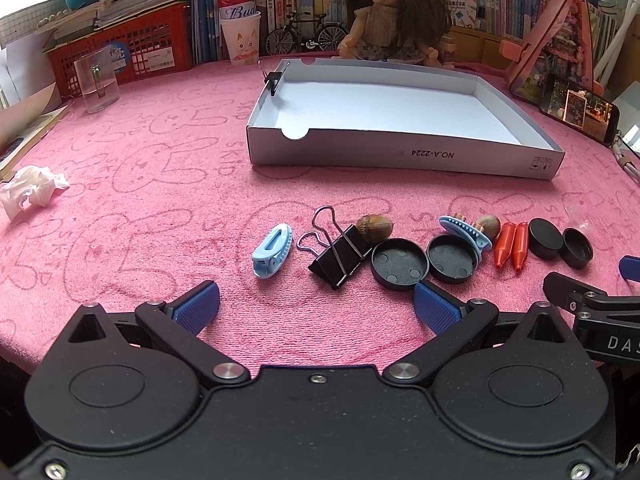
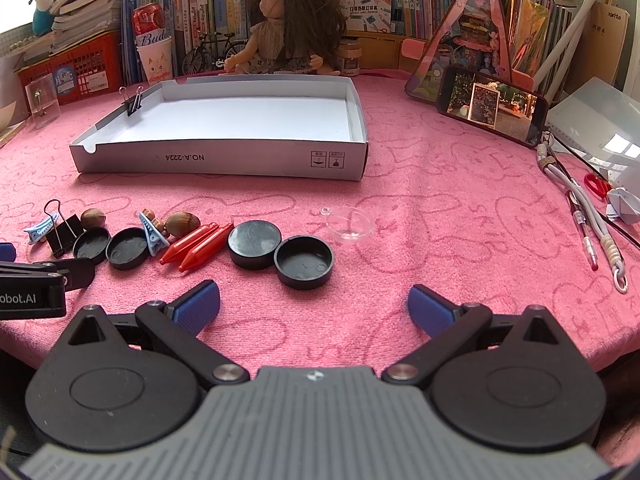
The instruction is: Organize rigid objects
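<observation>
Left wrist view takes in the pink cloth (image 1: pixel 160 184) first, with the white cardboard tray (image 1: pixel 400 152) lying bare at twelve o'clock, only a small clip on its far-left wall. Nothing seems sorted yet, so I judge this the opening step. Between tray and grippers runs a row of small things: black binder clip (image 1: pixel 340 252), black caps (image 1: pixel 400 263), blue hair clip (image 1: pixel 270 254), red crayons (image 1: pixel 512 246), a hazelnut (image 1: pixel 374 227). The left gripper (image 1: pixel 316 306) hovers with jaws apart, holding nothing; the right gripper (image 2: pixel 314 304), likewise spread and unladen, faces another black cap (image 2: pixel 304 262) at twelve o'clock. Next, one must descend, straddle a piece and close.
</observation>
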Motion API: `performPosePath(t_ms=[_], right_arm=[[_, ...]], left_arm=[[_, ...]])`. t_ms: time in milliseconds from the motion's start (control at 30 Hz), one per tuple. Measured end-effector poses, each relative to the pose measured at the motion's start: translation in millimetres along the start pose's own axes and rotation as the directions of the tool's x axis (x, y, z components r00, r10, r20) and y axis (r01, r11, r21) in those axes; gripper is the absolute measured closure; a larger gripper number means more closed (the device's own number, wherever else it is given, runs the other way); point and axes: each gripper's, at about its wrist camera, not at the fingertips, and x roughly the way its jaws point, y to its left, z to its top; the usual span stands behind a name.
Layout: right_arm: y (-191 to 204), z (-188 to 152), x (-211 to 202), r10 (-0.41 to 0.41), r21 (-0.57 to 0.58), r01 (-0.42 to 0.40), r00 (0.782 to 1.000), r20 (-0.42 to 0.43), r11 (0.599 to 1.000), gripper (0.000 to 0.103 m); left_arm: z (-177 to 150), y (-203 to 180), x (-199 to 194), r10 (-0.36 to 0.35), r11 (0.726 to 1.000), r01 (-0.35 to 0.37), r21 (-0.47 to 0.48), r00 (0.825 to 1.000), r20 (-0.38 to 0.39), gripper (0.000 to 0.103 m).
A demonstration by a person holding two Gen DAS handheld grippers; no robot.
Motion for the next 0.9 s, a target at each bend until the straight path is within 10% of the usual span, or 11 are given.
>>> performPosePath(t_ms=[533,900], right_arm=[[-1,-11,-5,-0.003,0.014,0.001,0.996,0.092,1.0,0.0],[-10,-9,-12,-0.014,0.024,0.01,0.987,0.161,1.0,0.019]], left_arm=[[-9,2,-4,-0.008,1.0,0.008,0.01,0.999,0.037,0.0],[-2,13,-30,0.008,0.996,-0.026,0.084,0.977,0.214,0.032]])
